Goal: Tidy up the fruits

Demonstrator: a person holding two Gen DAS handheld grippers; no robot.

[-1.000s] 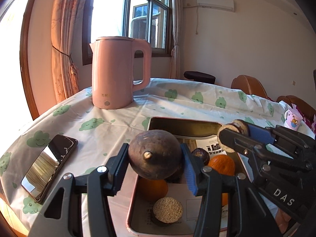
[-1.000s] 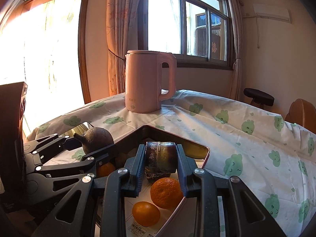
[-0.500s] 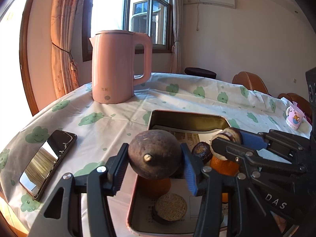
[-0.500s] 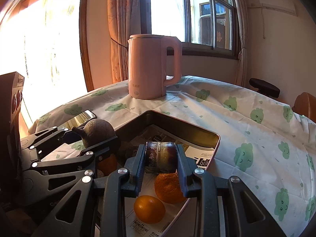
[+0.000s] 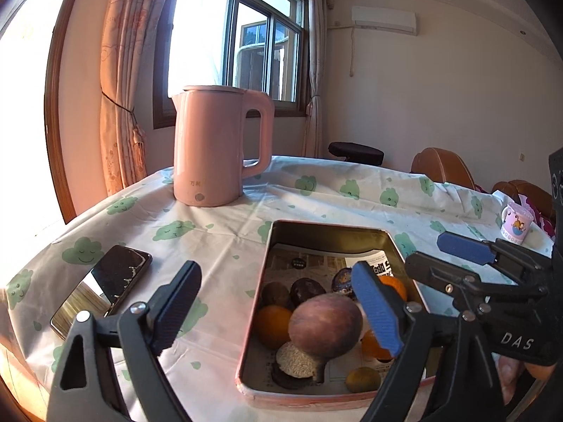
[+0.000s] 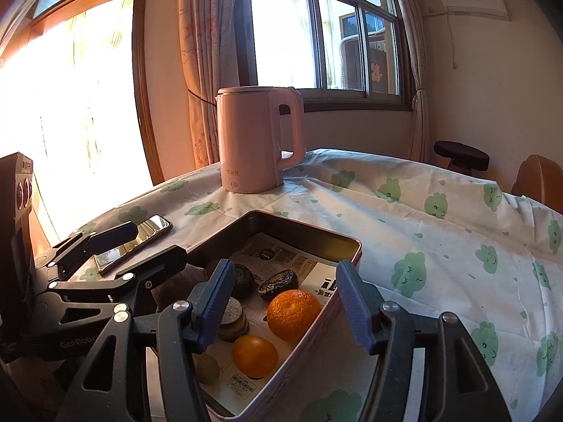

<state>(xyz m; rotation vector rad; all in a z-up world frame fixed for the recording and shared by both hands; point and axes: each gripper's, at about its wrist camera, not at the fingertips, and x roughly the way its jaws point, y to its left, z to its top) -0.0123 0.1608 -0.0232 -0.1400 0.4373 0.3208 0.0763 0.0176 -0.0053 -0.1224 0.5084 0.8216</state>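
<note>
Both grippers hang over a metal tin [image 5: 359,230] lined with printed paper, sitting on the tabletop [image 5: 225,232] with its cloud-patterned cloth. The left gripper [image 5: 278,311] has its fingers spreading apart, and nothing is pinched between them; a big brown-purple fruit [image 5: 325,323] lies in the tin just inside the right-hand finger, resting on the other fruit. The right gripper [image 6: 283,307] is also opening, its fingers clear of everything, with two oranges [image 6: 293,313] and some dark, wrinkled fruits [image 6: 279,281] lying in the tin below it. A pink kettle [image 5: 218,147] stands farther back, and a phone [image 5: 102,290] lies left of the tin.
</note>
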